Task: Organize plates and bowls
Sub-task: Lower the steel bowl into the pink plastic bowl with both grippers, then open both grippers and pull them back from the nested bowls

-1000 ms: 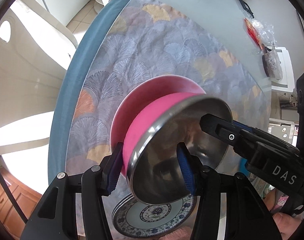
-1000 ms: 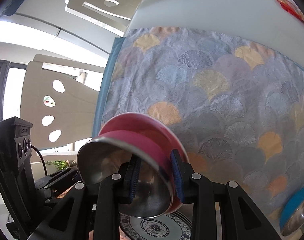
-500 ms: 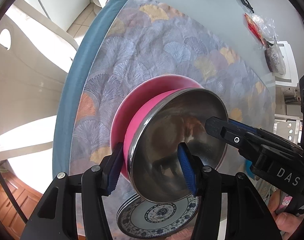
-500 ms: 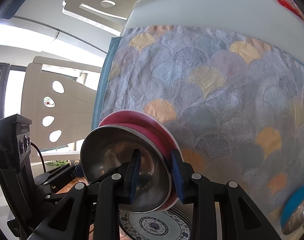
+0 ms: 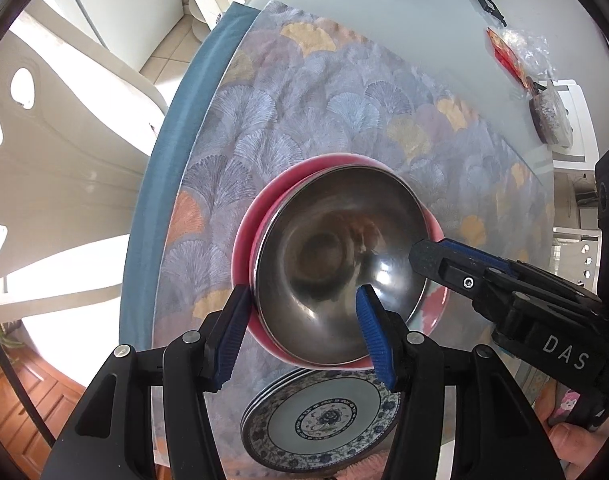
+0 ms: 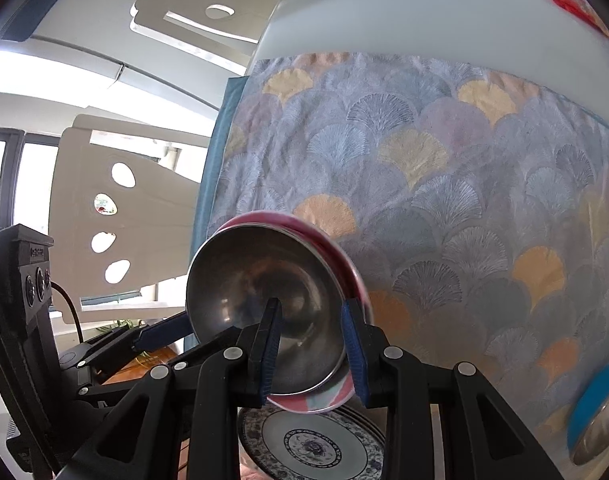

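A pink bowl with a steel lining (image 5: 336, 248) is nested in a wider pink dish (image 5: 244, 240), and both are held tilted above the fan-patterned cloth. My left gripper (image 5: 300, 292) is shut on their near rim, one pad outside the pink wall and one on the steel. My right gripper (image 6: 311, 305) is shut on the bowl (image 6: 256, 280) at another part of the rim, and its tip shows in the left wrist view as well (image 5: 424, 256). Under them lies a stack of blue-and-white plates (image 5: 320, 416), seen in the right wrist view too (image 6: 308, 444).
A blue steel-lined bowl (image 6: 596, 412) sits on the cloth at the lower right. The cloth's teal border (image 5: 176, 120) runs along the table edge, with white chairs (image 6: 116, 208) beyond it. Red packets and a plastic bag (image 5: 520, 56) lie on the far bare tabletop. A hand (image 5: 576, 444) holds the right gripper.
The steel-lined bowl has tipped back into the pink dish, so its pink outer wall no longer shows and its opening faces both cameras more squarely. More of the plate stack shows beneath.
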Available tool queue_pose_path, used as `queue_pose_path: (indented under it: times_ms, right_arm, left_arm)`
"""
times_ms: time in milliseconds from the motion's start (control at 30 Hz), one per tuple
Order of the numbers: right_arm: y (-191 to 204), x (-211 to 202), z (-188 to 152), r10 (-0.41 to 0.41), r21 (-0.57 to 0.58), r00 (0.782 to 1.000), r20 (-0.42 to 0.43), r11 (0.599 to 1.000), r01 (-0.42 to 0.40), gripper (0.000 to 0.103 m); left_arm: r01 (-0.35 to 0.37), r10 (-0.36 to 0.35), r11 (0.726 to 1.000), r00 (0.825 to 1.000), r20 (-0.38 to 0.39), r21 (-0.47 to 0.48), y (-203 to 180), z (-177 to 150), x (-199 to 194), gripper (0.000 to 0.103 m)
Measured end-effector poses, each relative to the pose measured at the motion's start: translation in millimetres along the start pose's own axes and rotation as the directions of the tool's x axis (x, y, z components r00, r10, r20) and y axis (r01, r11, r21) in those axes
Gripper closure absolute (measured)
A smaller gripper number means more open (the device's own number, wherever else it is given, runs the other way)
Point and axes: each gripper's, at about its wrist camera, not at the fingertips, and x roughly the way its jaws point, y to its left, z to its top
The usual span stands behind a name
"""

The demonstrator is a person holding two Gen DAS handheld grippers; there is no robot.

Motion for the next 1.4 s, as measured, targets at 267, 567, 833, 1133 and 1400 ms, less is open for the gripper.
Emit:
queue_pose_path:
  times_ms: [267, 567, 833, 1133, 1400]
  right_arm:
    - [-1, -8, -8, 0.001, 0.006, 1.0, 0.012, 1.0, -0.001, 0.072]
    - [-10, -19, -20, 0.007, 0.025, 1.0, 0.022, 1.0, -0.007, 0.072]
    - [-32, -35, -40, -0.002, 0.049, 1.0, 0.028, 0.999, 0.0, 0.051]
    - [-81, -66, -66, -0.068, 0.074, 0.997, 0.047, 0.995, 0.065, 0.048]
    - [-146, -104, -83, -0.087, 0.144, 0.992, 0.087, 0.987, 0.074, 0.042]
  left_arm:
    - [-0.001, 0.001, 1.0, 1.0, 0.009, -0.01, 0, -5, -10, 0.051]
    - [-0.059, 0.06, 0.998, 0.997, 0.043, -0.018, -5, -14, -26, 0.047]
    - [-0.088, 0.088, 0.996, 0.995, 0.053, 0.006, -39, -27, -27, 0.04]
    - [-0.107, 0.107, 0.992, 0.994, 0.004, 0.061, -101, -52, -6, 0.039]
    - [-0.102, 0.106, 0.987, 0.994, -0.025, 0.122, -166, -64, 16, 0.039]
